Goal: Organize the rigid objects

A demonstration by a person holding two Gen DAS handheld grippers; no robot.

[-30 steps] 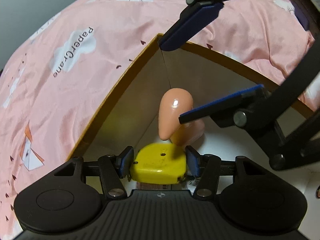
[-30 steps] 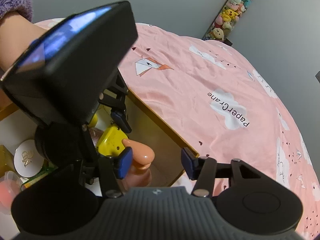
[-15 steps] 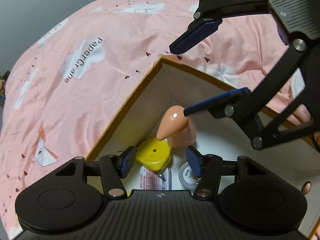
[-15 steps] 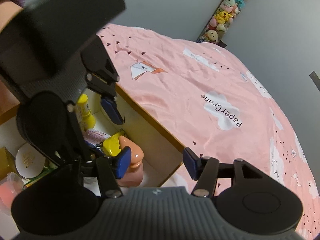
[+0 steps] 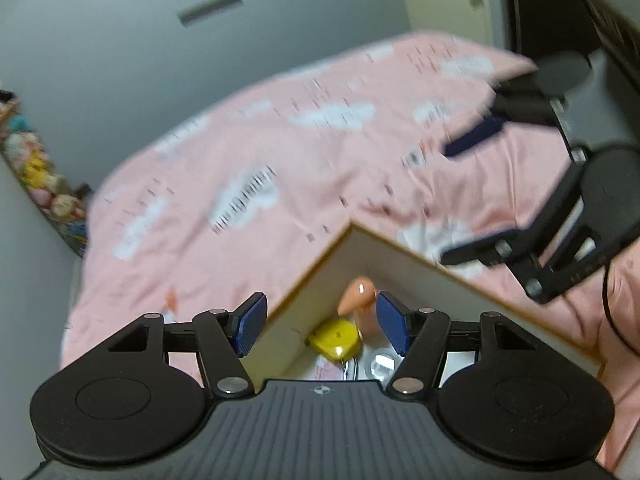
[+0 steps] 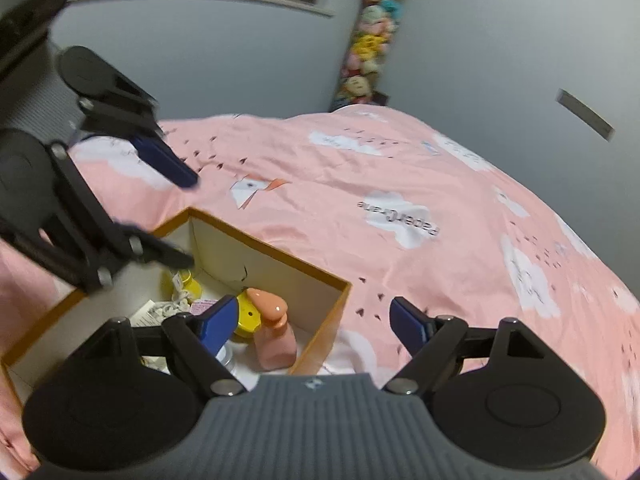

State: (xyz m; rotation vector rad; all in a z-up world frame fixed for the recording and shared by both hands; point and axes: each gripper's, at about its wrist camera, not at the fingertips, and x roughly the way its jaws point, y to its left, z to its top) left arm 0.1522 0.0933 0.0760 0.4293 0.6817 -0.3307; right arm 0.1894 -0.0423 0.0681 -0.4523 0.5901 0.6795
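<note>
An open cardboard box (image 5: pixel 312 276) (image 6: pixel 280 254) sits on the pink bed. In its corner lie a yellow tape measure (image 5: pixel 335 337) (image 6: pixel 248 317) and a pink pump bottle (image 5: pixel 357 300) (image 6: pixel 274 332). My left gripper (image 5: pixel 320 326) is open and empty, raised above the box; it also shows in the right wrist view (image 6: pixel 180 216). My right gripper (image 6: pixel 316 326) is open and empty above the box's near corner; it also shows in the left wrist view (image 5: pixel 468 196).
The box also holds a small yellow bottle (image 6: pixel 186 286), a round silver lid (image 5: pixel 382 362) and paper packets (image 6: pixel 154 310). The pink cloud-print bedspread (image 6: pixel 420 220) surrounds the box. Plush toys (image 6: pixel 368 40) hang by the grey wall.
My left gripper let go of the yellow tape measure in the box corner, opened wide and lifted away. My right gripper also rose and pulled back from the box.
</note>
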